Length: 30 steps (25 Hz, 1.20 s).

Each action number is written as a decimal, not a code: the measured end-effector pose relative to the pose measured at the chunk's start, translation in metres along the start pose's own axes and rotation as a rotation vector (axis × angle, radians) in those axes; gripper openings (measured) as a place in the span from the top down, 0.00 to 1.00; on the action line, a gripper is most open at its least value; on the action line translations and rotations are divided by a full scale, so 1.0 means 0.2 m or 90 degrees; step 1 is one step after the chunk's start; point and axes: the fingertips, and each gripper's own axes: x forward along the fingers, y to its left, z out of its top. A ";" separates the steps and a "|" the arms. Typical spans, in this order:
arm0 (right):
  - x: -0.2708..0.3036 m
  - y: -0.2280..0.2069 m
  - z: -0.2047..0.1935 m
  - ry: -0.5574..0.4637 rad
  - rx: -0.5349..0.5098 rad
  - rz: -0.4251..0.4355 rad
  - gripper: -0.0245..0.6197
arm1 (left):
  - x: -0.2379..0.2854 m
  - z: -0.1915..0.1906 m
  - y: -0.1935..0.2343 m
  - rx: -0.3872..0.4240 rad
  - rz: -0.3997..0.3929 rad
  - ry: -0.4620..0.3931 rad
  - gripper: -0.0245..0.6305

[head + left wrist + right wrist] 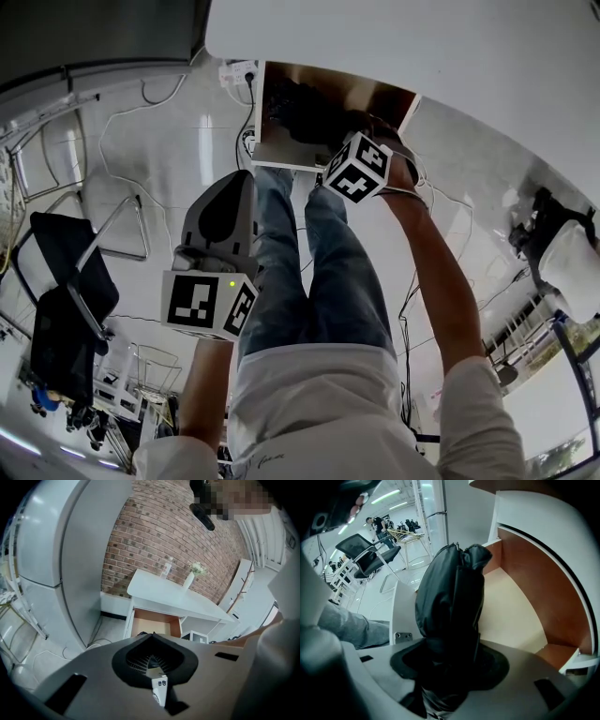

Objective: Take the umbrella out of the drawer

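A folded black umbrella [450, 597] in its sleeve stands upright between the jaws of my right gripper [450, 667], which is shut on its lower end. Its top hangs over the open drawer [515, 611], whose pale wooden floor is bare. In the head view the right gripper's marker cube [358, 169] sits at the front edge of the drawer [281, 136], under the white desk [422, 47]. My left gripper [234, 187] hovers lower left, over the floor beside the person's jeans. It is shut on nothing and points toward the drawer [154, 623].
A black office chair [66, 300] stands at the left, with cables [122, 141] and a power strip [239, 70] on the floor. A vase of flowers [192, 576] stands on the desk [159, 592] against a brick wall [178, 527]. A tall white cabinet [47, 550] is left of it.
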 end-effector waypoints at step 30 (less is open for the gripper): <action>-0.38 0.00 0.06 -0.044 0.018 -0.005 0.57 | -0.15 0.23 -0.24 0.031 -0.015 -0.044 0.94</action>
